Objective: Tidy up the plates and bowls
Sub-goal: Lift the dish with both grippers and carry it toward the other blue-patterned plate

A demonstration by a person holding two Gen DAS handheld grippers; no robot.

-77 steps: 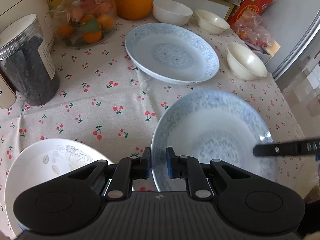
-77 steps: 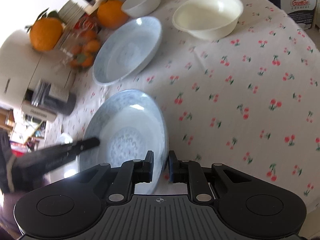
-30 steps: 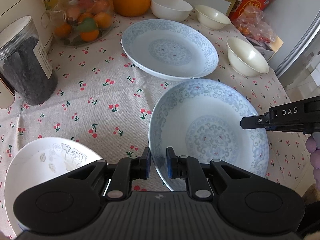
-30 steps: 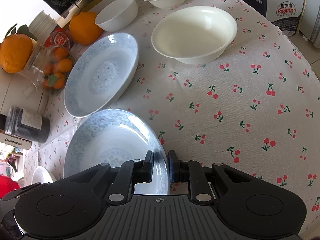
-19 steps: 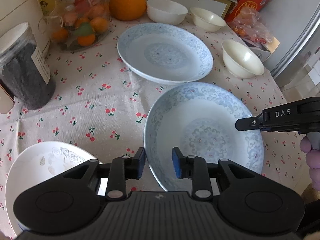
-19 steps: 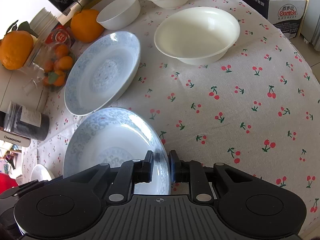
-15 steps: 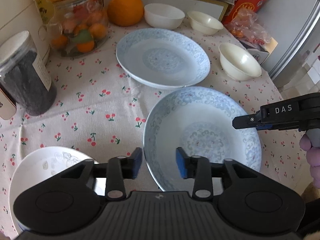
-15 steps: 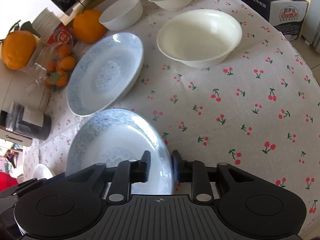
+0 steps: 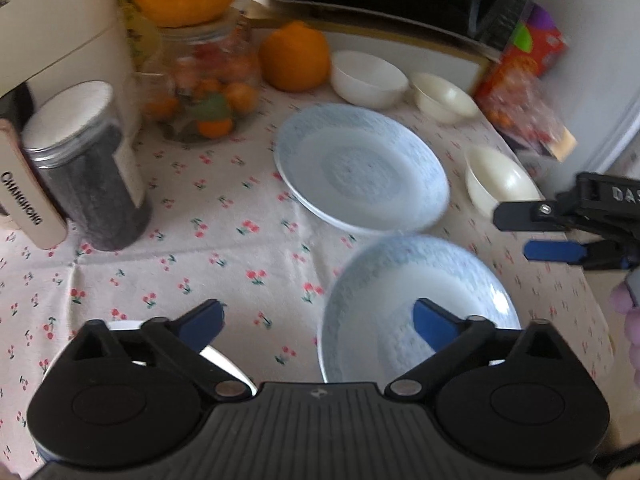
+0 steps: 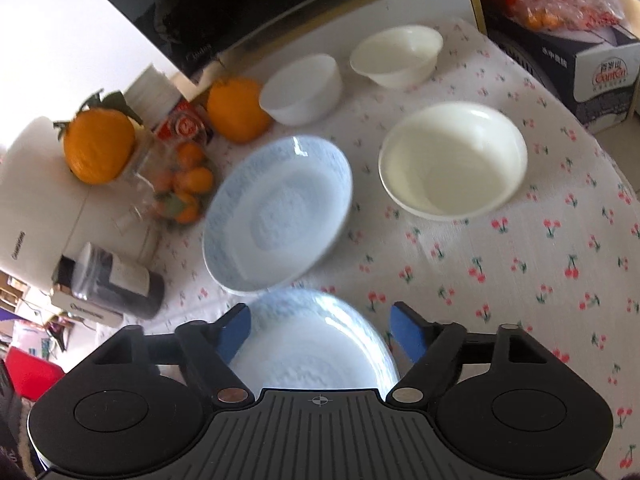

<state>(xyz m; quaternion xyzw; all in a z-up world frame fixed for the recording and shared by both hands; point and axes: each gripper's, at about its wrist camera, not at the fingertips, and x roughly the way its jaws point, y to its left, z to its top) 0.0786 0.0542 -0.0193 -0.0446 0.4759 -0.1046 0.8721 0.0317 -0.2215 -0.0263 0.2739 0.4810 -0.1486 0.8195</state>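
A blue-patterned plate [image 9: 416, 304] [image 10: 312, 344] lies flat on the cherry-print tablecloth, near the front edge. My left gripper [image 9: 316, 320] stands over its left rim with the jaws opening wide and no pad touching it. My right gripper [image 10: 320, 332] [image 9: 536, 232] hovers above the plate's right side, its jaws also opening and nothing pressed between them. A second blue plate [image 9: 360, 168] [image 10: 280, 212] rests just behind the first. A large cream bowl [image 10: 452, 160] [image 9: 500, 184] sits to the right, with two smaller white bowls [image 10: 304, 88] [image 10: 396, 56] further back.
A white floral plate [image 9: 224, 356] lies under the left gripper. A dark jar [image 9: 88, 168], a glass jar of small oranges [image 9: 208, 88], big oranges [image 9: 294, 56] and a white appliance [image 9: 60, 24] crowd the left. A boxed carton [image 10: 592, 60] stands at the right rear.
Both grippers have let go of the near plate's rim and spread wide. The plate now lies on the cloth. The right gripper has lifted and both views tilt up.
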